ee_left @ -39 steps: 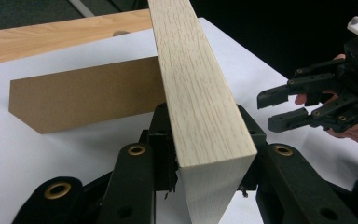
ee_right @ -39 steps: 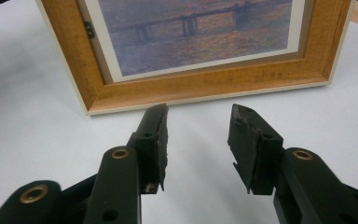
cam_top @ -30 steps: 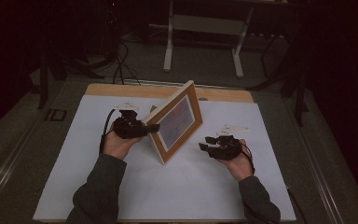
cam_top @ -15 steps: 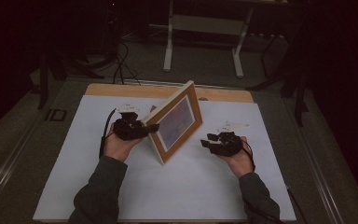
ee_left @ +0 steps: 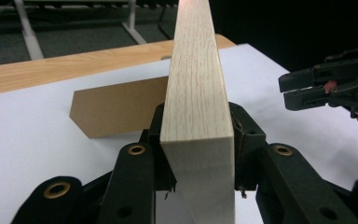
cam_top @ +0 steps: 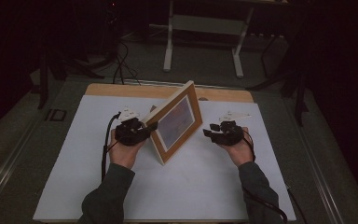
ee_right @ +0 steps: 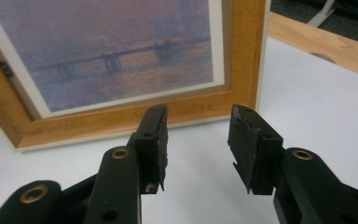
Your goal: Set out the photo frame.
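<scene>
A wooden picture frame holding a purple bridge print stands tilted on the white sheet. My left gripper is shut on the frame's pale side edge, one pad on either face. Behind the frame its brown back stand rests on the sheet. My right gripper hovers open to the right of the frame, jaws pointing at its front. In the right gripper view my right gripper has nothing between its jaws, a short way from the lower frame bar. The left gripper view shows the right gripper at the right.
The white sheet covers a wooden table whose bare strip shows at the back. Beyond it on the dark floor stand a white metal stand and cables. Open sheet lies in front of both hands.
My right gripper has shifted a little toward the far side of the table, still open. The left gripper and the frame have kept still.
</scene>
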The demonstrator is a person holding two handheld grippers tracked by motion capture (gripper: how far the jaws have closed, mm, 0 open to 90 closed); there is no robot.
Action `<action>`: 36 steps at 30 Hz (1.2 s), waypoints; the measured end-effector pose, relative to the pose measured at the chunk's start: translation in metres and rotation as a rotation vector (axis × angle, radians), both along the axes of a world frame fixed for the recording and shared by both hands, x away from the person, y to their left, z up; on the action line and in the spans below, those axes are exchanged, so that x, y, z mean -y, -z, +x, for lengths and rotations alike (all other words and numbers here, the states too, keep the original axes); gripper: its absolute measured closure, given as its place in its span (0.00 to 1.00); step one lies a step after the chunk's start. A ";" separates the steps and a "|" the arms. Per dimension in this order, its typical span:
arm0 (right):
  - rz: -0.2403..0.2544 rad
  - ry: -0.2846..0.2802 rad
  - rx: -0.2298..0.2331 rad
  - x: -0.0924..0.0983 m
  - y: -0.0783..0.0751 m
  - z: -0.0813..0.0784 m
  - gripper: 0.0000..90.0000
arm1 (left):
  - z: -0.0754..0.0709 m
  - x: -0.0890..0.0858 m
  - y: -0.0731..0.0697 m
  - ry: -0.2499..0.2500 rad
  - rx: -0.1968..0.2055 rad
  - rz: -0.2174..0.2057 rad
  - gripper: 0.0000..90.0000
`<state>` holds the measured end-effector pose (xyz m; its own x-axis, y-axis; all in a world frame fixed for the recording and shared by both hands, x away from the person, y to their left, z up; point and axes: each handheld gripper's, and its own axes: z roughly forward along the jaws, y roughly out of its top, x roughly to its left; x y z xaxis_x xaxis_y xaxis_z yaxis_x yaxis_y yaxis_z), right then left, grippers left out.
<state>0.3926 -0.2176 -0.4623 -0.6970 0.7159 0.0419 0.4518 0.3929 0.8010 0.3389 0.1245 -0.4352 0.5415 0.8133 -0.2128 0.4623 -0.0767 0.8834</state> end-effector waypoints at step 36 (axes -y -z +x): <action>0.012 0.046 -0.030 -0.008 -0.002 0.058 0.64 | 0.024 -0.033 0.004 0.228 -0.099 -0.139 0.79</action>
<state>0.4509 -0.2097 -0.4603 -0.6615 0.7465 0.0713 0.4930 0.3613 0.7915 0.3628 0.1572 -0.4387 0.6780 0.6326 -0.3745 0.5315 -0.0699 0.8442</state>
